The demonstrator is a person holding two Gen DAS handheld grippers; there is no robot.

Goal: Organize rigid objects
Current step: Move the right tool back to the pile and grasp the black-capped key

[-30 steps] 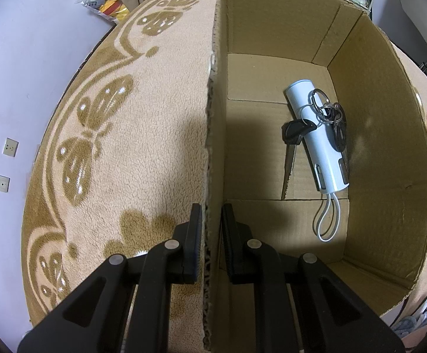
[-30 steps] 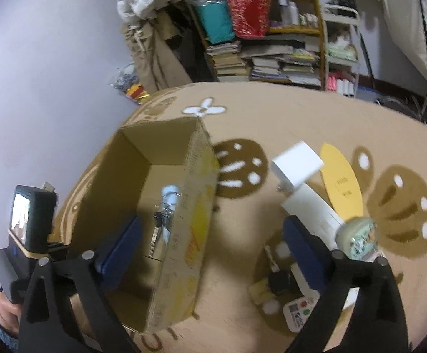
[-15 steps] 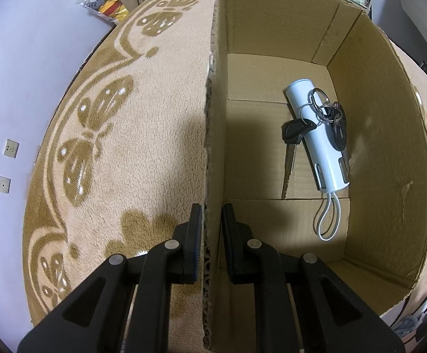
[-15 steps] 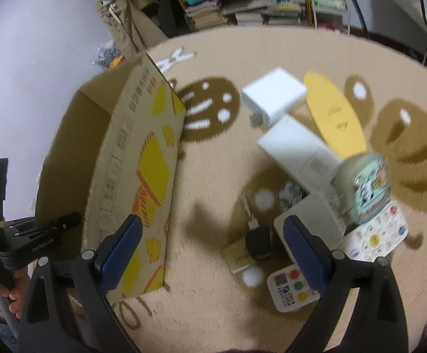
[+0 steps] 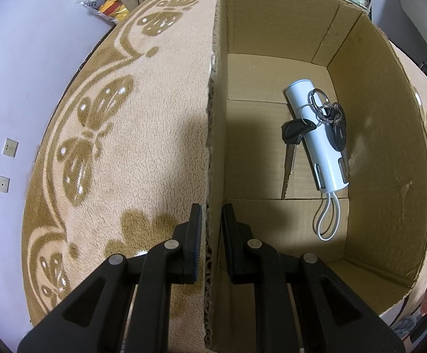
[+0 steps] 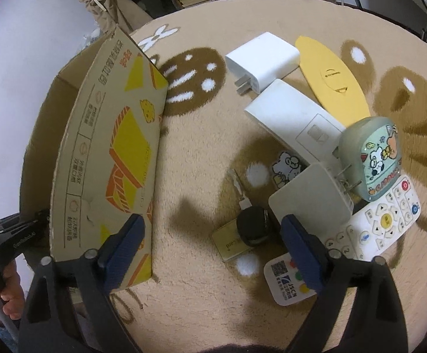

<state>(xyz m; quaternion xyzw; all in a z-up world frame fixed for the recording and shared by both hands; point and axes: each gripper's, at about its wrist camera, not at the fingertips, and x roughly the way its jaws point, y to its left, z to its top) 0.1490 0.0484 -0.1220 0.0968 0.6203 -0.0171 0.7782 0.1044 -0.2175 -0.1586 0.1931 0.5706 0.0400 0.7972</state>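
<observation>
Two items lie inside the brown cardboard box [image 5: 375, 135]; left gripper [image 5: 210, 229] pinches its wall, while right gripper [image 6: 210, 235], jaws apart, hovers above the black round key fob [image 6: 253, 229], likely next to grasp.

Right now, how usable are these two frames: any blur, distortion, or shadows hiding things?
Left wrist view: sharp, with strong fisheye bending of the cardboard box walls; a shadow darkens its near floor, but the white cylinder and keys stay clear. Right wrist view: sharp too, rug edge bowed; the right gripper casts a shadow left of the black key fob.
</observation>
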